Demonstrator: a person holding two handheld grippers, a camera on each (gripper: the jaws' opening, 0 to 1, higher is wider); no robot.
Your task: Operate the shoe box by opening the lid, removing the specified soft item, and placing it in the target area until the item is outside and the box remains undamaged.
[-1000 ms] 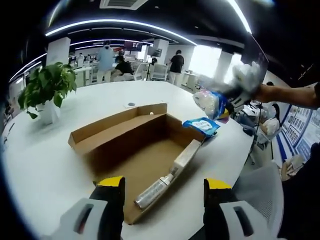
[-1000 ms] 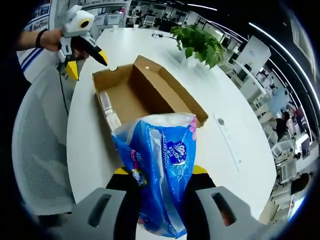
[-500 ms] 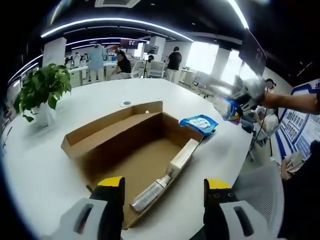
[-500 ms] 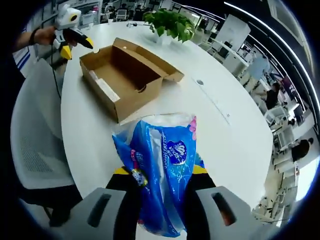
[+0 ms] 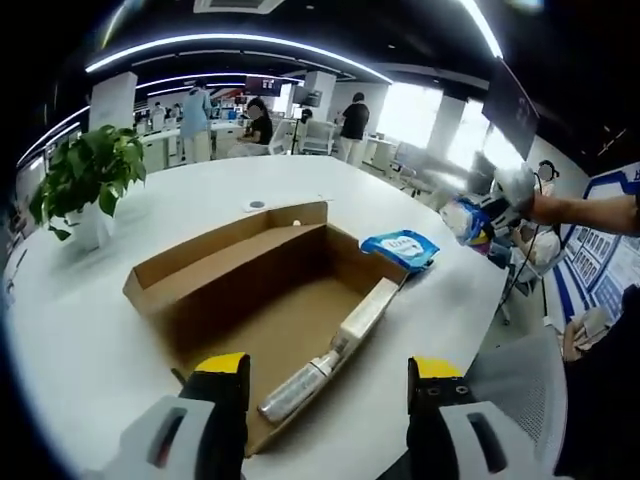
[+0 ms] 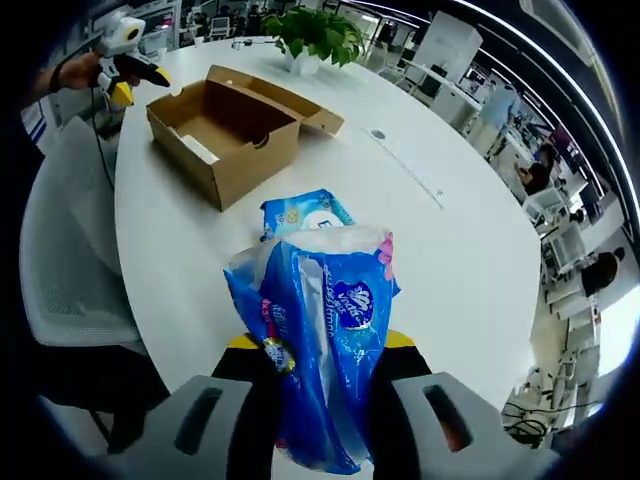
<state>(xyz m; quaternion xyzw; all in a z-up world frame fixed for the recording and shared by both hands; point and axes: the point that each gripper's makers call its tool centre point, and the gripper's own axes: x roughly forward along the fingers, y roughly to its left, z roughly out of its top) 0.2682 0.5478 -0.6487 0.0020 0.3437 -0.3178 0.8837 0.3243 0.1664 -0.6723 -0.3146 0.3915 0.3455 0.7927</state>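
Note:
The cardboard shoe box (image 5: 260, 300) lies open on the white table, its lid folded flat behind it. My left gripper (image 5: 328, 372) hovers open and empty at the box's near end. The right gripper view has the box (image 6: 232, 128) far off at upper left, with my left gripper (image 6: 122, 60) beside it. My right gripper (image 6: 322, 345) is shut on a soft blue tissue pack (image 6: 325, 320), held above the table beyond a flat blue wipes pack (image 6: 305, 212). In the left gripper view my right gripper (image 5: 512, 188) holds the tissue pack (image 5: 466, 217) at the far right.
Along the box's right wall lie a long white carton (image 5: 367, 312) and a silvery tube (image 5: 300, 385). The wipes pack (image 5: 402, 247) rests just past the box. A potted plant (image 5: 85, 178) stands at the left. A grey mesh chair (image 6: 65, 265) sits by the table edge.
My right gripper has carried the tissue pack farther from the box, past the wipes pack toward the table's side. The left gripper has barely moved and remains open.

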